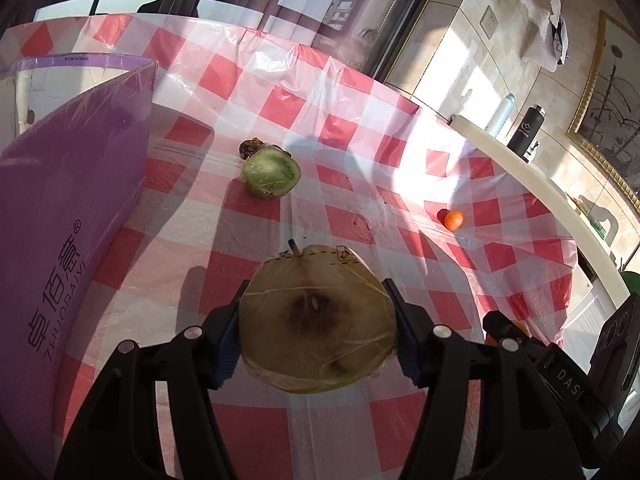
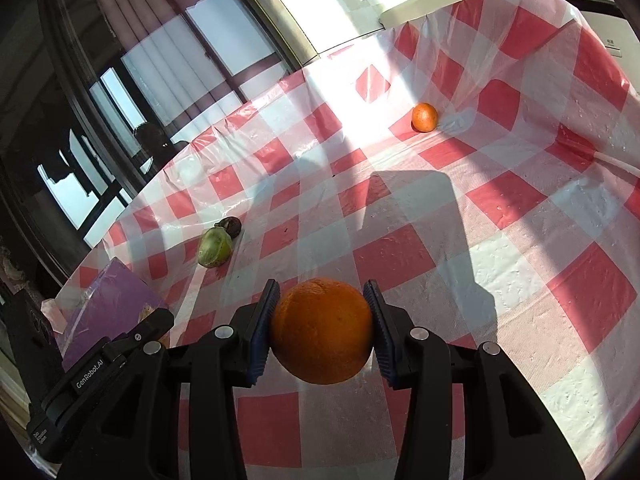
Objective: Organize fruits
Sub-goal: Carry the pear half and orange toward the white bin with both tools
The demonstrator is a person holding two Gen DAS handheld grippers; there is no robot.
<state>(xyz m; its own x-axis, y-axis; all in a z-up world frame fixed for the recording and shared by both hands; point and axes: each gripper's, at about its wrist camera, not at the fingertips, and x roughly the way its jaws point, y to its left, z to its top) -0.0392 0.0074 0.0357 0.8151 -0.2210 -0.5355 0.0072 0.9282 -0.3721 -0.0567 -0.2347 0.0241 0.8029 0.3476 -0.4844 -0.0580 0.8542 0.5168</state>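
While your left gripper (image 1: 318,320) looks out over the red-and-white checked tablecloth (image 1: 352,184), its two blue-padded fingers are clenched on a cling-wrapped apple half (image 1: 318,322), cut face toward the camera, browned at the core, stem pointing away from you. Take that apple half as your landmark. Left of it, at the table's edge, stands a purple box (image 1: 68,216) wrapped in clear film. Beyond the apple half, toward the window and well apart from it, a wrapped green fruit half (image 1: 271,174) lies on the cloth with a small dark fruit (image 1: 251,147) touching its far side. Right of the apple half and farther off, a small orange fruit (image 1: 453,219) sits alone in the sunlit patch. Nearer on the right, your other tool shows at the frame edge. In its own view, your right gripper (image 2: 322,330) is grasping a large orange (image 2: 322,330) squarely between both pads, held above the cloth.
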